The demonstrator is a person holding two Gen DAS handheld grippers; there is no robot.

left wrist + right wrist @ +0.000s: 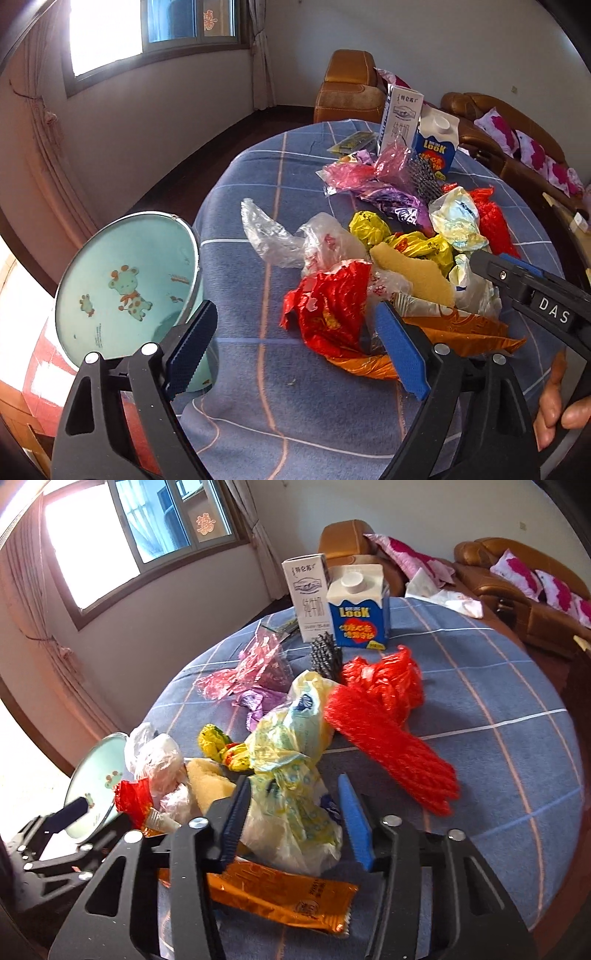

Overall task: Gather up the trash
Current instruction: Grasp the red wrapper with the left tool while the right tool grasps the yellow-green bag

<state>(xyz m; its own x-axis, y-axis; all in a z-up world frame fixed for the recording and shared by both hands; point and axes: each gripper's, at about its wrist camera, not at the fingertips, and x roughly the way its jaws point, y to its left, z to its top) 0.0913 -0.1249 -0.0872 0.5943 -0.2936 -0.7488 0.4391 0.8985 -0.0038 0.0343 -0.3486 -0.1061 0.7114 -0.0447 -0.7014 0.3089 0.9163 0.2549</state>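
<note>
Trash: crumpled wrappers and plastic bags, heaped mid-way across a round table under a blue checked cloth (498,709). At the back, upright and touching side by side, a tall white milk carton (308,594) and a blue-and-white gable-top carton (358,605).

Right claw (293,786): about half closed, astride a pale yellow-and-blue printed plastic bag (291,746). Bag directly ahead and between the pads, its long axis running away from the claw, so the jaws cross its narrower near end. Left pad against the plastic, blue right pad just beside it; cannot tell whether they already pinch. Under the claw, flat on the cloth, a long orange foil wrapper (280,893). Just right of the bag, a red plastic mesh sleeve (391,734), clear of the jaws.

Left claw (295,310): wide open, holding nothing. Ahead of it and toward its right pad, a crumpled red foil wrapper (328,306), near but not gripped. Off to its left, at the table's edge, a round pale-green container with a cartoon giraffe inside (125,280), probably where the trash goes.

Judged from this: right hand nearer its piece, so the bag looks like the first pick; needs only a firmer close before lifting. Thin plastic likely to slip or drag neighbours along.
</note>
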